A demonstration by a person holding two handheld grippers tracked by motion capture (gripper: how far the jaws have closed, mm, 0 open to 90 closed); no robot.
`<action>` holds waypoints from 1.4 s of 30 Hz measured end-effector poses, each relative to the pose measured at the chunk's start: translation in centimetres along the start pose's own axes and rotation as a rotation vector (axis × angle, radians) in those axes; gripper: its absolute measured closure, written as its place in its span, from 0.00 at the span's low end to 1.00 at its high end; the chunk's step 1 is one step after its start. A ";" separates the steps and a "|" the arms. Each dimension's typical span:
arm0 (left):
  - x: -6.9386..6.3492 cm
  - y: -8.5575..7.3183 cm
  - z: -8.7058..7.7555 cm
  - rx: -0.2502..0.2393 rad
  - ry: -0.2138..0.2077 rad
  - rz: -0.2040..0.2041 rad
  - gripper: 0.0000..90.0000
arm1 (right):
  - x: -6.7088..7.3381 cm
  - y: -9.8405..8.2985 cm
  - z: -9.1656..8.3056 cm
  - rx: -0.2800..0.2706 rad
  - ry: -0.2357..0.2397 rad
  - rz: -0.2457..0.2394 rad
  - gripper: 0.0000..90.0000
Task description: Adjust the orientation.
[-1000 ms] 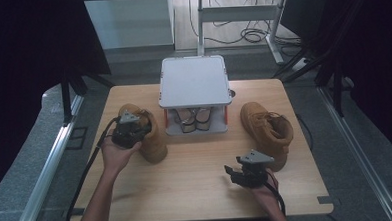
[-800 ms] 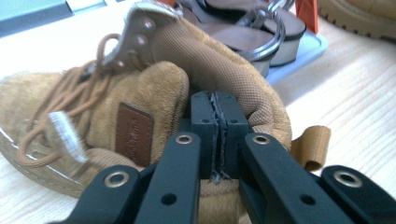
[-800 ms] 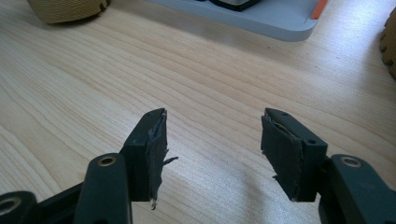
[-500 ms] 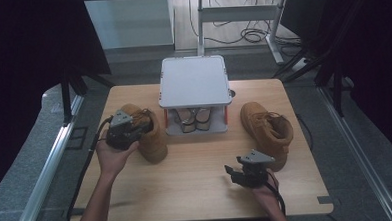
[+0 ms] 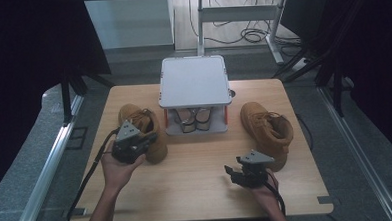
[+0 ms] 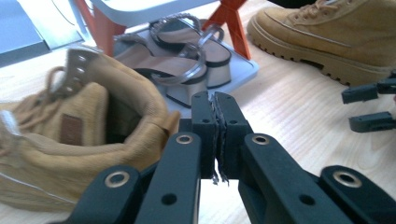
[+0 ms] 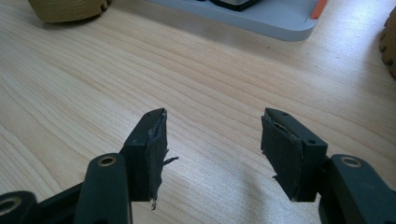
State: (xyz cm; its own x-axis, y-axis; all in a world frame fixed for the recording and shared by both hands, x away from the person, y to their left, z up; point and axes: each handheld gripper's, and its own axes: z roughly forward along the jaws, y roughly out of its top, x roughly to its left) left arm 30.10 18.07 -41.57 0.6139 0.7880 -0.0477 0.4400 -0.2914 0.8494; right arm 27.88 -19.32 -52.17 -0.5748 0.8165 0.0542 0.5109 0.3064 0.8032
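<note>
Two tan lace-up boots stand on the wooden table [image 5: 197, 183]. The left boot [image 5: 144, 129] [image 6: 70, 126] is by my left gripper [image 5: 133, 143] [image 6: 215, 100]. That gripper is shut, pads pressed together with nothing between them, just right of the boot's heel collar. The right boot [image 5: 266, 130] [image 6: 327, 28] stands at the table's right. My right gripper [image 5: 248, 172] [image 7: 212, 126] hovers low over bare wood near the front edge, open and holding nothing. Its jaws [image 6: 371, 107] also appear at the far right of the left gripper view.
A grey shoe rack [image 5: 194, 80] with orange legs stands at the middle back. A pair of strappy sandals [image 6: 187, 51] lies on its lower shelf. Cables trail from both grippers toward the front edge. Bare wood lies between the boots.
My left gripper has slid a little toward the person and to the right along the left boot. The right gripper has stayed put.
</note>
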 end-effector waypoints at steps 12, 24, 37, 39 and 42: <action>-1.7 -2.5 2.9 0.054 -0.052 -0.037 0.98 | 0.1 -0.1 0.2 0.004 0.001 -0.006 0.46; -2.6 -3.9 5.9 0.064 -0.002 -0.047 0.99 | 0.1 -0.2 0.3 0.008 0.001 -0.007 0.46; -2.6 -4.3 8.4 0.029 0.094 -0.052 0.99 | 0.1 -0.3 0.5 0.015 0.003 -0.009 0.46; -2.6 -4.5 8.8 0.031 0.107 -0.051 0.99 | 0.1 -0.3 0.5 0.016 0.003 -0.010 0.46; -2.4 -4.7 9.2 0.041 0.131 -0.045 0.99 | 0.1 -0.3 0.5 0.017 0.003 -0.009 0.46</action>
State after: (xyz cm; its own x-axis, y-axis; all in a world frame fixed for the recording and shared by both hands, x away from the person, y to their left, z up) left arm 32.58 12.53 -50.25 0.5037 0.8637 -0.0139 0.4930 -0.2743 0.8257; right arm 27.98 -19.08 -52.68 -0.5813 0.8122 0.0489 0.5162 0.3217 0.7937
